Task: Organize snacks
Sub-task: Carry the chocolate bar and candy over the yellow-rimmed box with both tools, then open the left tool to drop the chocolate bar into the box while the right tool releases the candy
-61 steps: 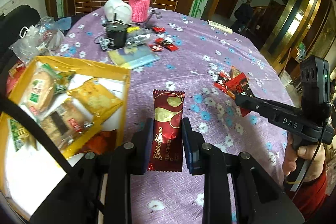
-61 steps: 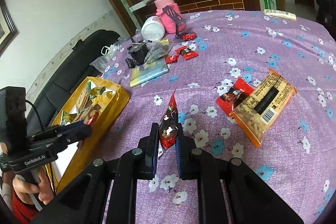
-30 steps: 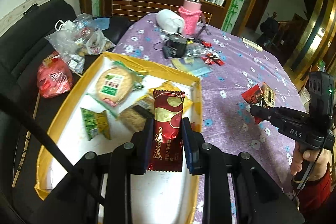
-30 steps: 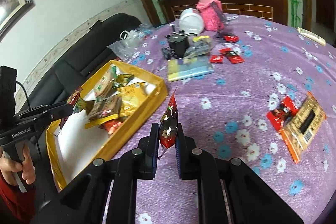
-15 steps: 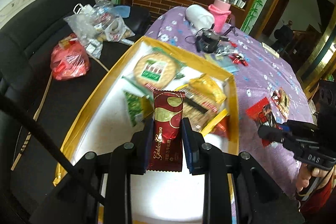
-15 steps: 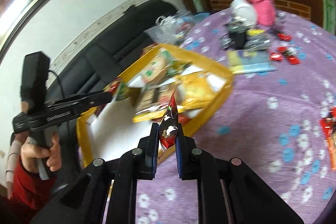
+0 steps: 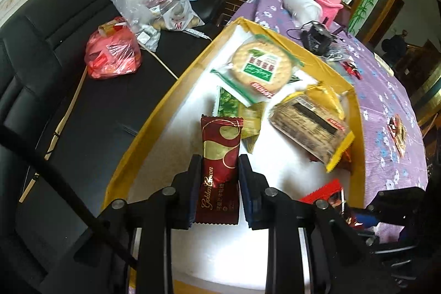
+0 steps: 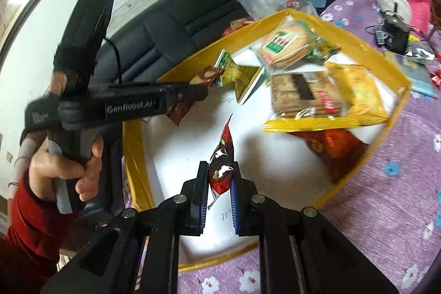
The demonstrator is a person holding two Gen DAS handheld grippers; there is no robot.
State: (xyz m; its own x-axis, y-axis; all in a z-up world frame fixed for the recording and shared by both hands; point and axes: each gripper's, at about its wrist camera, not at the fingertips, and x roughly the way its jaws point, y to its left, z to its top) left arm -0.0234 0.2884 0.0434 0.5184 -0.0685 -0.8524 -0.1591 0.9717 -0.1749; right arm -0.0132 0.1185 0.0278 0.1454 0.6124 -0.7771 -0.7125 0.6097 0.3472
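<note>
Both hand-held grippers moved from desk to over box [image 7: 132,156]. Left hand-held gripper [image 7: 217,181] clenched on maroon bar [image 7: 219,153], frame centre; right [image 8: 219,183] on red packet [image 8: 222,164]. I'd lower onto bare white floor, then release.

L wrist cam: on left gripper, looks steeply down along its fingers, close over yellow box [image 7: 143,128], sofa [image 7: 69,18] beyond | R wrist cam: on right gripper, same downward tilt, close at box's near edge | overlap: box interior, round biscuit pack [image 7: 261,66], purple tablecloth [image 7: 386,101]
</note>
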